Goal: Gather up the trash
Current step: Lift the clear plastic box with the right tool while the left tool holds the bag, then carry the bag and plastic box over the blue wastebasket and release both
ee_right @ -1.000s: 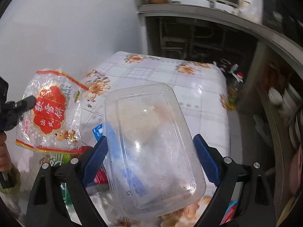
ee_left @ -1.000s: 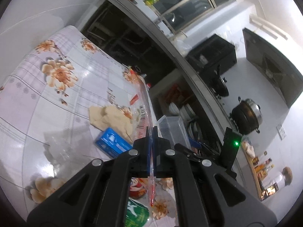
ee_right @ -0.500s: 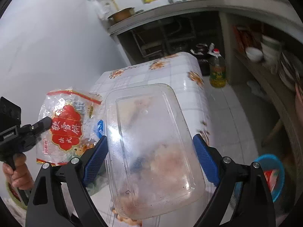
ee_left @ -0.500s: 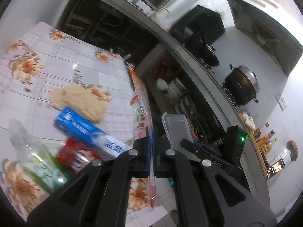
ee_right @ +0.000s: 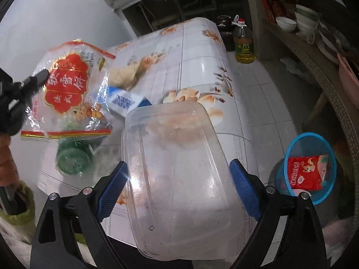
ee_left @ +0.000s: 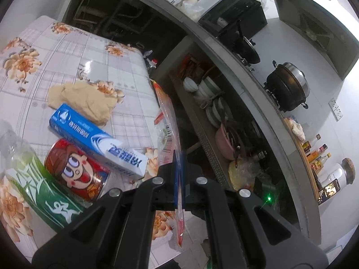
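The left gripper (ee_left: 178,177) has its two blue pads pressed tight together on the edge of a clear snack bag (ee_left: 167,121). From the left wrist view the bag looks thin, like a sheet seen from the side, and it sticks up out of the pads. From the right wrist view you can see its flat face (ee_right: 67,89). It is see-through, with a big red badge, gold writing and red stripes along the top and bottom. It hangs in the air above the table (ee_right: 202,51).

On the table, to the left of the bag, lie a green plastic bottle (ee_left: 33,179), a red can (ee_left: 76,168) with a cartoon face, a blue and white box (ee_left: 94,139) and a crumpled tan cloth (ee_left: 83,100). The can touches the box.

The right gripper (ee_right: 179,186) is spread wide, and its blue pads squeeze both sides of a clear plastic tub (ee_right: 177,174). The tub is cloudy and a bit dirty, and it is tipped so its flat face looks at the camera.

Down on the floor, to the right of the tub, stands a blue mesh basket (ee_right: 291,148) with a red packet (ee_right: 307,171) inside.
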`<state>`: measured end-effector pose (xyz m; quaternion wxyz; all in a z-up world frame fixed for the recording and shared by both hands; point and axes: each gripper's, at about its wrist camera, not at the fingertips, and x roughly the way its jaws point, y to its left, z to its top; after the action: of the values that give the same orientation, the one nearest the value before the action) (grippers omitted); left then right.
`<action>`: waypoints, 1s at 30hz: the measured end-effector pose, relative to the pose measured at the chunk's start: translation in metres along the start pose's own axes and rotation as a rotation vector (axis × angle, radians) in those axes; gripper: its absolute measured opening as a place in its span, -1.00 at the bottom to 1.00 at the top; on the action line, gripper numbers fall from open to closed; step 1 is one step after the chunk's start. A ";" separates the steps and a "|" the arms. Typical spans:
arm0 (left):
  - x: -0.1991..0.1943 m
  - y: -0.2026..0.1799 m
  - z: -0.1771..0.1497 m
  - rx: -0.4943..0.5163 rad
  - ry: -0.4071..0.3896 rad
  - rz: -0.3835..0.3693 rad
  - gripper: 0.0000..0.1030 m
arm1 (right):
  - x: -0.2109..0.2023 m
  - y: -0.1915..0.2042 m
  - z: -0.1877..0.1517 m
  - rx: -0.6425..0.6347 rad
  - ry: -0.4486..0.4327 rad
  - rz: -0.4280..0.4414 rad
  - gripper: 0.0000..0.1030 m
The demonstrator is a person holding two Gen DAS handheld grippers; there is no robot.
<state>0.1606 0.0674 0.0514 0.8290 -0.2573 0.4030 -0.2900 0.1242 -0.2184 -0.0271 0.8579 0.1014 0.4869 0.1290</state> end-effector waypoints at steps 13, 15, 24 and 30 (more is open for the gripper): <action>0.010 0.004 -0.014 -0.006 0.037 0.027 -1.00 | 0.016 0.010 -0.001 -0.068 0.040 -0.057 0.60; 0.013 0.000 -0.014 0.002 0.040 0.027 -1.00 | 0.014 0.005 -0.002 -0.041 0.034 -0.031 0.58; 0.050 -0.041 -0.012 0.077 0.091 -0.004 -1.00 | -0.022 -0.061 -0.016 0.234 -0.094 0.193 0.57; 0.111 -0.089 -0.015 0.143 0.197 -0.046 -1.00 | -0.071 -0.141 -0.048 0.480 -0.253 0.124 0.57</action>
<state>0.1799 -0.0739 0.0445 0.7947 -0.1769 0.4550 -0.3608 0.0649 -0.3722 -0.0366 0.8536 0.3470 0.3854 0.0486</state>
